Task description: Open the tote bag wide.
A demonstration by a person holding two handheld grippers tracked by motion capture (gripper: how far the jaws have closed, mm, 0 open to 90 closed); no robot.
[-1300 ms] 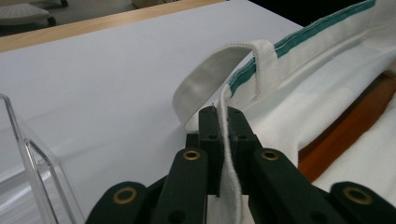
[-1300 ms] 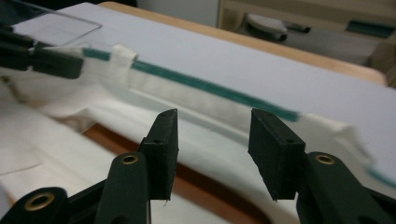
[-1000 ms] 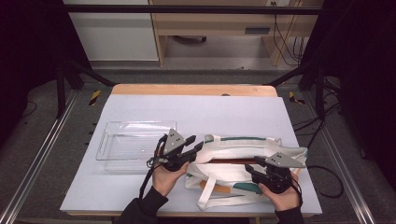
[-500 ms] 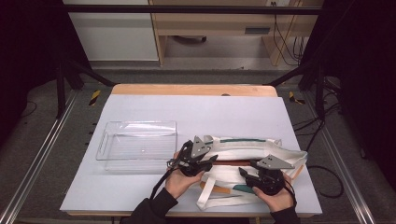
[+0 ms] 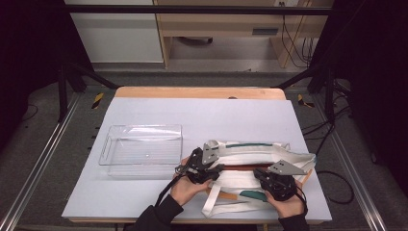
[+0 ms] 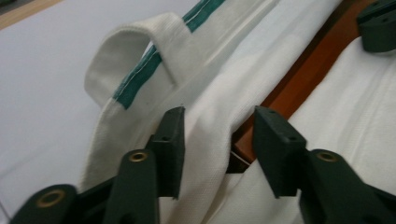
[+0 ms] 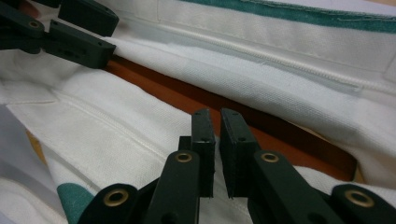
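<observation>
A clear plastic tray point(image 5: 142, 149) sits empty at the left of the surface point(image 5: 192, 115), apart from the work. Just right of it, the left tool point(image 5: 211, 169) hovers at the near-left end of the white canvas tote bag point(image 5: 250, 154), its jaws half apart and just now widening; the bag's upper rim point(image 6: 210, 116) lies between them, not pinched, so I judge it is lining up a grip. Farther right, the right tool point(image 5: 262, 175) has just snapped nearly shut on the bag's near rim point(image 7: 140, 130), apparently to pull the mouth open and show the orange lining point(image 7: 187, 98).
</observation>
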